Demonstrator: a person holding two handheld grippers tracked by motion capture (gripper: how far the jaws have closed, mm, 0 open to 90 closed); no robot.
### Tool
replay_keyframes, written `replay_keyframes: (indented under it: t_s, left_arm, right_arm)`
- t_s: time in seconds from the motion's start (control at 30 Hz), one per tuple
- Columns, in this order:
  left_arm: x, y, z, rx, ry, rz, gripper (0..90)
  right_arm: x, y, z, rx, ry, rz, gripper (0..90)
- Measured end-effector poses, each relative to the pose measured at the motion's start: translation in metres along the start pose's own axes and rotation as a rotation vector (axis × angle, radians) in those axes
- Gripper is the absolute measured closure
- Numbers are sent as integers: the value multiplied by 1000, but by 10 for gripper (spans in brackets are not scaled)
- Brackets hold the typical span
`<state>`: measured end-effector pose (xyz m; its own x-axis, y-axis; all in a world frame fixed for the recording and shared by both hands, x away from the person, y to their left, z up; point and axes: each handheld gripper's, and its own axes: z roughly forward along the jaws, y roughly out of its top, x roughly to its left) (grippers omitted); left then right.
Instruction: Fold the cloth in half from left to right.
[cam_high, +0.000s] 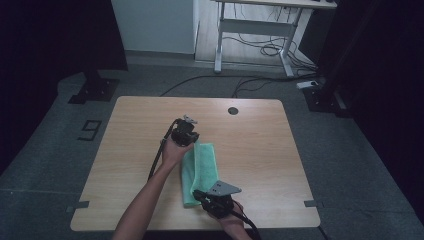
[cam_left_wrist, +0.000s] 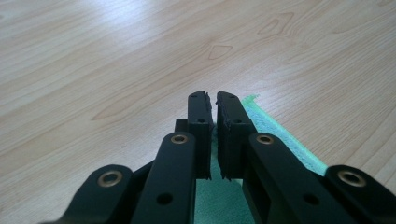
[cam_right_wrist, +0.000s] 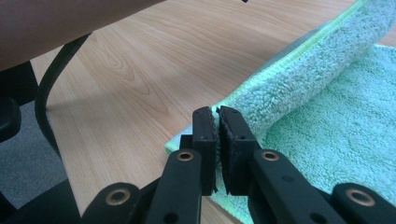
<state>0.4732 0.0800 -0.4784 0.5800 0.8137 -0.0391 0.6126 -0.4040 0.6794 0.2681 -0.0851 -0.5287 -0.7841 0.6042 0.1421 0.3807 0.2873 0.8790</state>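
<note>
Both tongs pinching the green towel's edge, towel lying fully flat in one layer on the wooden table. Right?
Not flat: the green towel has one edge lifted and folded over itself, as the right gripper view shows. Both the left tongs and the right tongs do pinch its edge on the wooden table.

High view overhead; gripper views close, low; share towel (cam_high: 199, 172).

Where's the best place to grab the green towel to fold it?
Probably at its left-edge corners, pinching the hem from the side: the towel lies flat, so only edges give thickness. The left claw and right claw are shut on the far and near corners there.
</note>
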Motion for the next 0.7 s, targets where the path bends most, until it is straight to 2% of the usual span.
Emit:
replay_keyframes:
  t_s: [0.47,0.7]
  left_arm:
    - [-3,0,18,24,4,-4,847]
    - [-2,0,22,26,7,-12,847]
  right_arm:
    - [-10,-7,-6,17,-15,32,847]
    - [-15,-9,-10,18,-26,48,846]
